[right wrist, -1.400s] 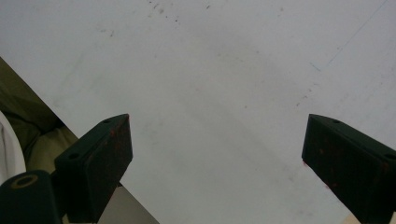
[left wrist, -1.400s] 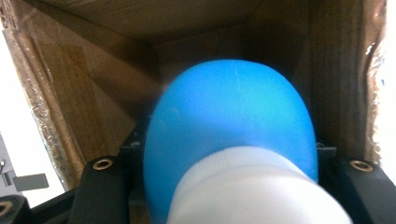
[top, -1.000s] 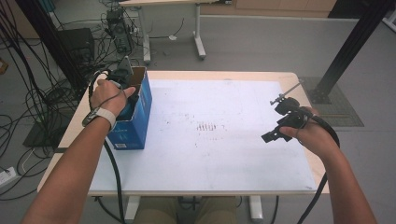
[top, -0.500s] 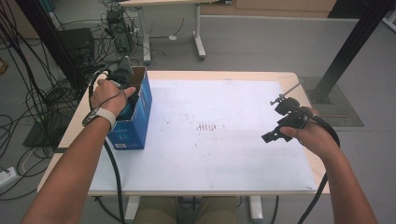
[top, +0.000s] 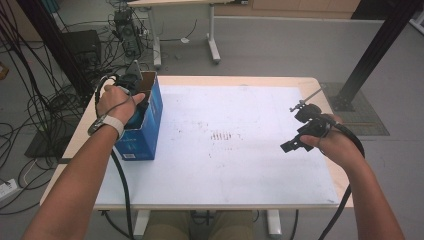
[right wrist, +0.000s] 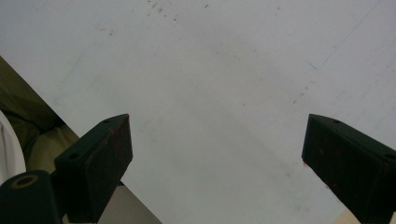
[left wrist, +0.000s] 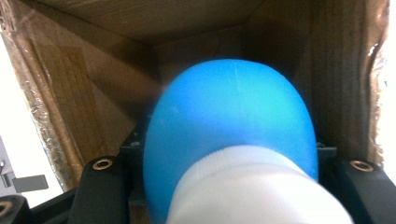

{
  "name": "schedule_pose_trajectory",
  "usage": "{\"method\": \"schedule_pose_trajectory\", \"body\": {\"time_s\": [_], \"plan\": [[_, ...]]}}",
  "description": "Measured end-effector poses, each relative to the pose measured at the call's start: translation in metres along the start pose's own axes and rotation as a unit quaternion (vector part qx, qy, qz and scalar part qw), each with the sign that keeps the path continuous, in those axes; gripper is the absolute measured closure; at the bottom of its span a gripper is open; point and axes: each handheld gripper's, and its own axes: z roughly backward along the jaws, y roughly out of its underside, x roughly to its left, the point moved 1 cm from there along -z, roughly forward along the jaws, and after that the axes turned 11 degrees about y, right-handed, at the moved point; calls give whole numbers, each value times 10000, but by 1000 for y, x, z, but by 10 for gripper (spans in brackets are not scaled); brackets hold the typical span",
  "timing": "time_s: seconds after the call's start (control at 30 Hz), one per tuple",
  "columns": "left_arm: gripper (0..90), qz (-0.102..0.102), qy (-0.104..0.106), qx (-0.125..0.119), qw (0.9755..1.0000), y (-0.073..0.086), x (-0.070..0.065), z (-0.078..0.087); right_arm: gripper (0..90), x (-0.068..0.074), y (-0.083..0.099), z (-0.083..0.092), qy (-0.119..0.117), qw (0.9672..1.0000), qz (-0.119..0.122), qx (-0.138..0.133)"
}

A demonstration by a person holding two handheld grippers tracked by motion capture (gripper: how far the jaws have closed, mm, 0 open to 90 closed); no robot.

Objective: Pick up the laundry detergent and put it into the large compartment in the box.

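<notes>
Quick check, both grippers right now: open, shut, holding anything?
Left gripper: shut on the blue bottle with a white cap, inside the cardboard box.
Right gripper: open, holding nothing, above the white table top.

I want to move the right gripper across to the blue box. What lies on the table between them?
In the high view, only bare white sheet with faint dark marks separates the right gripper from the blue box.

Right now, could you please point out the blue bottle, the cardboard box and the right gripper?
blue bottle [left wrist: 233,121]: left gripper view, its rounded blue body.
cardboard box [top: 150,125]: high view, its blue outer side.
right gripper [right wrist: 217,161]: right gripper view, midway between its open jaws.
</notes>
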Motion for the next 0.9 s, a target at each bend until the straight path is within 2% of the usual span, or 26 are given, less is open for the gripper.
{"method": "schedule_pose_trajectory", "body": {"time_s": [0.9], "plan": [[384, -2, 24, -27, 10000, 2, 2, 0, 85, 0, 1, 1, 16, 10000, -9, -4]]}}
